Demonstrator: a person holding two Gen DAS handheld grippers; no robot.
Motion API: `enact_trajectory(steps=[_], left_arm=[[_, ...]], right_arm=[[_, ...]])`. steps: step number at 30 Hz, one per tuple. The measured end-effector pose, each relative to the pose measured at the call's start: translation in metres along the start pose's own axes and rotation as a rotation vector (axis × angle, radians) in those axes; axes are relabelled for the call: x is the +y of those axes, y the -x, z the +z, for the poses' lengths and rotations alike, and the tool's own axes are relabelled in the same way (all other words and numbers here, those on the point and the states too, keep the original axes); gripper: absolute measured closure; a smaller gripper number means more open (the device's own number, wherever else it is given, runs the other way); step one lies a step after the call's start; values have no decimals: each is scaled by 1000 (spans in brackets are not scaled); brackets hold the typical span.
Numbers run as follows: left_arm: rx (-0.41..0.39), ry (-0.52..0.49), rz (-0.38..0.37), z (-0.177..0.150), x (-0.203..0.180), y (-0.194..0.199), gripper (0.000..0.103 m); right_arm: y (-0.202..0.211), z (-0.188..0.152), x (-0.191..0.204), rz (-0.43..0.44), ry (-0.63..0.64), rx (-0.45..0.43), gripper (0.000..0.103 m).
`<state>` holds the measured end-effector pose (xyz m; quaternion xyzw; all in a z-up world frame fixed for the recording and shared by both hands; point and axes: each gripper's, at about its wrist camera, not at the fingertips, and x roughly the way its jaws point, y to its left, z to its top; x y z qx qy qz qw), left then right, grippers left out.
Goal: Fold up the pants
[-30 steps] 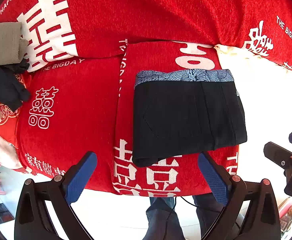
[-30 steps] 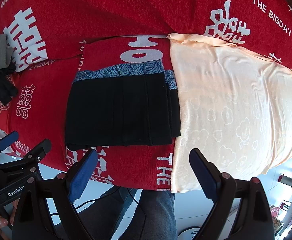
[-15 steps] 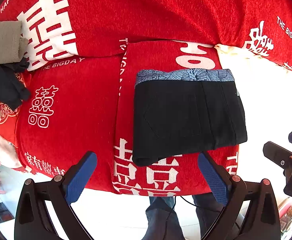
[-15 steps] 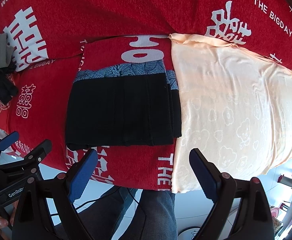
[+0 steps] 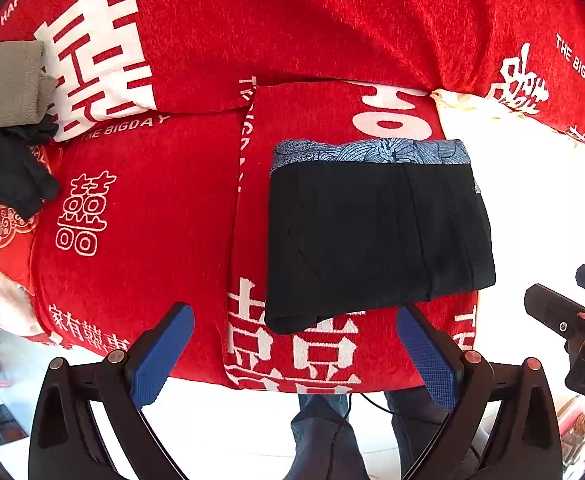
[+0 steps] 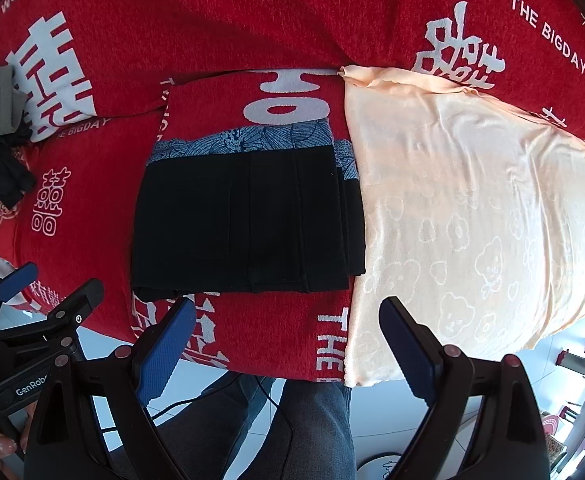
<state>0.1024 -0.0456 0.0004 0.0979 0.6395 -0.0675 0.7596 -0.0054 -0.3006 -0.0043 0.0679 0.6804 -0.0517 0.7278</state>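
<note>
Black pants (image 5: 376, 236) (image 6: 248, 220) with a blue patterned waistband lie folded into a flat rectangle on a red cover with white characters (image 5: 152, 208) (image 6: 212, 60). My left gripper (image 5: 292, 324) hovers above the cover's near edge, open, nothing between its blue pads. My right gripper (image 6: 288, 320) is also open and empty, held back from the near edge of the pants. Each gripper shows at the side of the other's view: the right gripper (image 5: 572, 320) and the left gripper (image 6: 32, 300).
A pale peach towel (image 6: 472, 208) covers the surface right of the pants, touching their right edge. A grey folded cloth (image 5: 4, 80) and dark garments (image 5: 8, 176) lie at the far left. A person's legs in jeans (image 6: 304, 432) stand below the near edge, over white floor.
</note>
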Motion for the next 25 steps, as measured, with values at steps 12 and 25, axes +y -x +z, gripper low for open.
enact_trajectory(steps=[12,25], left_arm=[[3,10,-3,0,0,-2,2],[-27,-6,-9,0,-4,3,2]], right_arm=[[-5,6,3,3,26,9,9],[-6,10,4,0,34,10,9]])
